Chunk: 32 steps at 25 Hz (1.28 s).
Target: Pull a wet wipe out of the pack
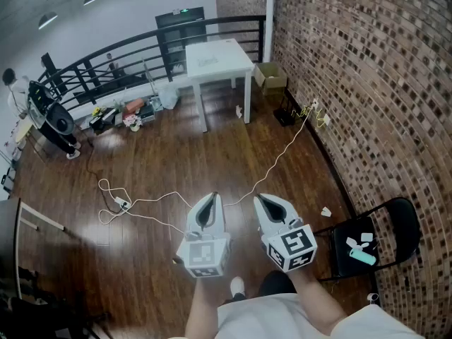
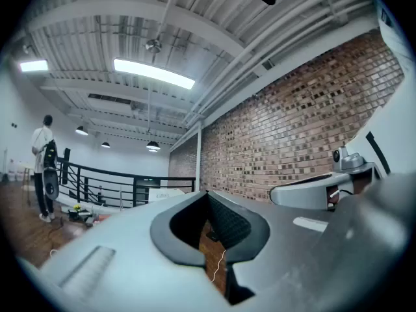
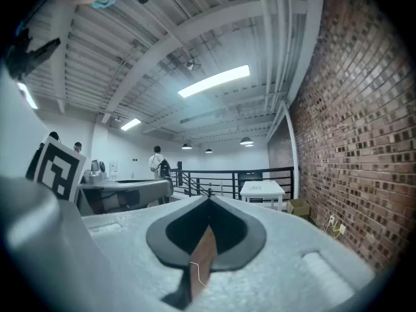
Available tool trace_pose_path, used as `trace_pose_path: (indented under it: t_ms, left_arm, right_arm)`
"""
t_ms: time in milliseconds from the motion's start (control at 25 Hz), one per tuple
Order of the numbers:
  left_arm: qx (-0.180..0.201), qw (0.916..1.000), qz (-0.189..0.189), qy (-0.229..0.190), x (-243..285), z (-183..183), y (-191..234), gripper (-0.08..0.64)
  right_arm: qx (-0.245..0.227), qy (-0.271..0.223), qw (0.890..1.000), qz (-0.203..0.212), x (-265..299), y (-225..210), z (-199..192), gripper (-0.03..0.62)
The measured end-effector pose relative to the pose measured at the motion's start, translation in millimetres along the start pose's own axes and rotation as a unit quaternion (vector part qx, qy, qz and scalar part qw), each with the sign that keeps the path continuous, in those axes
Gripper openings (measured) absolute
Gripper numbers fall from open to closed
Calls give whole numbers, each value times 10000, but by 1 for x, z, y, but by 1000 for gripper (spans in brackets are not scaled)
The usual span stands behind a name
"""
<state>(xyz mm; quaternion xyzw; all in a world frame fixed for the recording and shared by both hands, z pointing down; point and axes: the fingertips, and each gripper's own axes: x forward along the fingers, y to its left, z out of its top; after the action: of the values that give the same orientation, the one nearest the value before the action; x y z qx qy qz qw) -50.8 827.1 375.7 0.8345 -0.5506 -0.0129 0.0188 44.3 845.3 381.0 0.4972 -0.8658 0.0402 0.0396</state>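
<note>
A small teal pack (image 1: 363, 257) lies on the seat of a black folding chair (image 1: 395, 217) at the lower right of the head view, with white wipe-like pieces (image 1: 358, 240) beside it. Both grippers hang level in the air over the wooden floor, well left of the chair. The left gripper (image 1: 214, 195) (image 2: 207, 192) has its jaw tips together and nothing between them. Beside it, the right gripper (image 1: 258, 196) (image 3: 209, 199) is also shut and empty. Neither gripper view shows the pack.
A white cable (image 1: 275, 162) snakes across the wooden floor under the grippers. A white table (image 1: 215, 56) and a cardboard box (image 1: 272, 76) stand far ahead by the black railing (image 1: 120, 51). The brick wall (image 1: 367, 83) runs along the right. A person (image 2: 44, 168) stands far left.
</note>
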Motion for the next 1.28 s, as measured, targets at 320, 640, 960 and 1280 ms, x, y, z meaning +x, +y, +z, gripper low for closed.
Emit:
trace_pose_path:
  t_ms: [320, 640, 960, 1280]
  left_arm:
    - [-264, 9996, 67, -16, 91, -18, 36, 11]
    - [135, 9987, 342, -343, 243, 25, 54, 15]
    - [260, 9984, 370, -346, 366, 31, 56, 15]
    - [-49, 9987, 500, -105, 479, -2, 127, 15]
  right_arm:
    - [82, 141, 9998, 133, 98, -58, -12, -15]
    - [-230, -254, 9991, 243, 199, -173, 34, -15]
    - [-229, -121, 9997, 12, 276, -277, 49, -15]
    - [-232, 75, 9997, 63, 392, -331, 34, -15]
